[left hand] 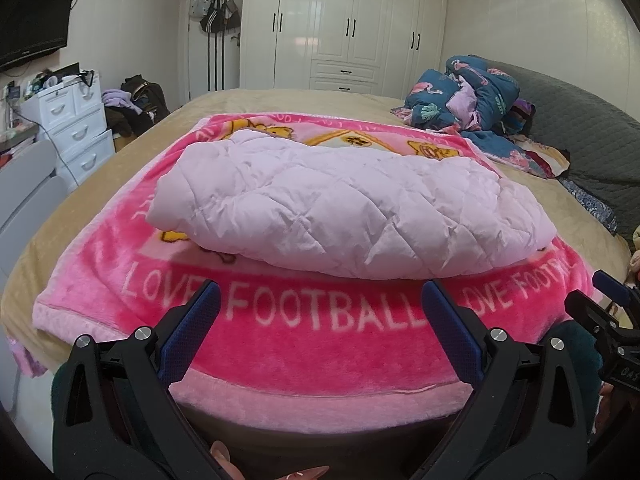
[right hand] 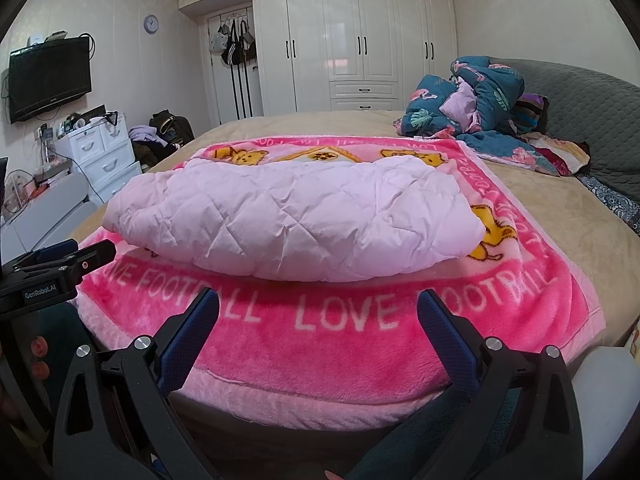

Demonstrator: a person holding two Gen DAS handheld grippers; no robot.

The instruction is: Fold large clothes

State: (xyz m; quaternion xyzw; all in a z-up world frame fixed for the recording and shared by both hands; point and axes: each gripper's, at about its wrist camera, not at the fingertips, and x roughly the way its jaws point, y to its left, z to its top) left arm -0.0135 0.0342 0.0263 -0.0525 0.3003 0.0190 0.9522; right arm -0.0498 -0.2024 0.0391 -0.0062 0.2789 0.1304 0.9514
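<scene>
Left wrist view: the left gripper [left hand: 320, 304] is held with fingers spread apart, nothing between them, above the near edge of the pink blanket [left hand: 320, 344]. The right gripper [right hand: 318, 312] is likewise spread and empty. The quilted lilac garment [left hand: 344, 208] lies folded on the blanket, mid-bed, apart from both grippers. Risk judged: a one-layer pinch would let the puffy bundle spring open; plush blanket could be caught too. No containers with visible contents are seen; the wardrobe [right hand: 360, 40] is closed.
</scene>
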